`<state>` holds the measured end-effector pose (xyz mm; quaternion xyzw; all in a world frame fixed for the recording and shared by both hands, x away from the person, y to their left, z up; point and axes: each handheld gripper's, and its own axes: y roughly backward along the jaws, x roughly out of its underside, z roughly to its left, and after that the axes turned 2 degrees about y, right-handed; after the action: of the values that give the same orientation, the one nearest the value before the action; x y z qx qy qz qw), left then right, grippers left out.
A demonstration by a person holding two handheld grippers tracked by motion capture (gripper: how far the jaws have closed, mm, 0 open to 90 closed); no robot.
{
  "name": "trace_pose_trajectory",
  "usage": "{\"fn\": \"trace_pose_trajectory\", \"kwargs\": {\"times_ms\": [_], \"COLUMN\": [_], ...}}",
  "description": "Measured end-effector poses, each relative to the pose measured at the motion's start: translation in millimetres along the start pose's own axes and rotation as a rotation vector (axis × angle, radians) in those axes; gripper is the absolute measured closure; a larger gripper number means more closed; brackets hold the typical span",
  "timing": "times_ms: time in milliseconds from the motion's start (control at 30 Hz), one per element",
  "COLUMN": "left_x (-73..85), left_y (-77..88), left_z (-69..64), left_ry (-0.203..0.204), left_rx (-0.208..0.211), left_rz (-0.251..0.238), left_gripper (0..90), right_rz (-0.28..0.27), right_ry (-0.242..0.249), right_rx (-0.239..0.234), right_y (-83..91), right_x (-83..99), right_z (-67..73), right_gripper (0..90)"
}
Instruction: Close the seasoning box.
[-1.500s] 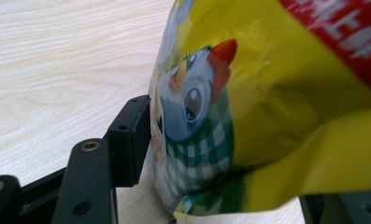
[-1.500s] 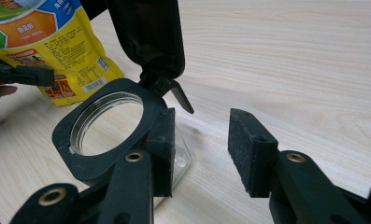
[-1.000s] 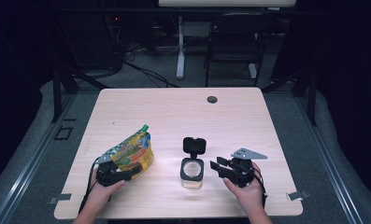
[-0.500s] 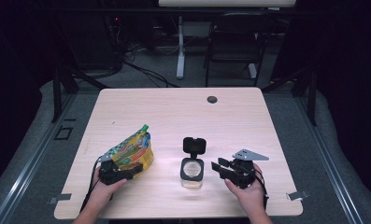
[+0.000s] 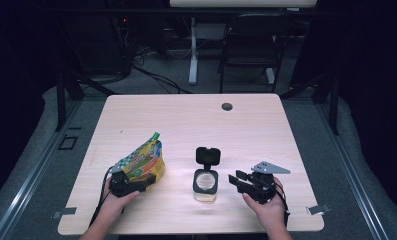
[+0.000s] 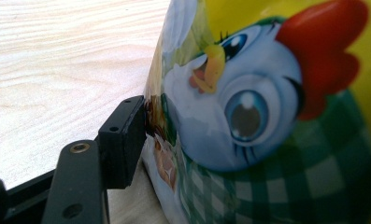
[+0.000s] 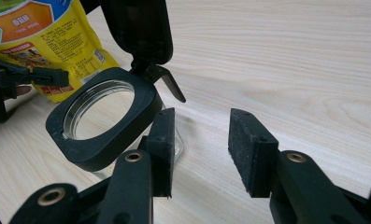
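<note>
The container stands at the table's near edge with its black lid flipped open, nothing poured yet — filling it looks like the work left. The left gripper pinches the yellow snack pouch, a cartoon chicken on it, its print too small to read. The right gripper hangs spread and empty just beside the container.

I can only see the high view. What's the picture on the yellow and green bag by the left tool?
Observer: The left gripper view shows a cartoon chicken with a red comb on the yellow and green plastic bag.
Operator: Is the left tool grabbing it?
Observer: One black pad of the left tool touches its edge; the other is hidden.
Operator: And the right tool?
Observer: The right tool is open, with nothing between its pads, beside the clear glass jar with a black flip lid.
</note>
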<state>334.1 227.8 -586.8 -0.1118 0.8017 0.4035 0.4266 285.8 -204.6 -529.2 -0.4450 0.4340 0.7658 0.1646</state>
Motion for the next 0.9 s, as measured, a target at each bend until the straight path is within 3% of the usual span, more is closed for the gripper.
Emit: {"fn": "trace_pose_trajectory", "kwargs": {"times_ms": [900], "left_x": [1.6], "left_y": [-0.8], "left_z": [-2.4], "left_ry": [0.008], "left_rx": [-0.020], "left_rz": [-0.016], "left_gripper": [42.3], "right_rz": [0.008], "right_ry": [0.000], "right_rx": [0.005], "right_y": [1.1], "right_x": [1.6], "right_z": [-0.5], "right_gripper": [61.5]}}
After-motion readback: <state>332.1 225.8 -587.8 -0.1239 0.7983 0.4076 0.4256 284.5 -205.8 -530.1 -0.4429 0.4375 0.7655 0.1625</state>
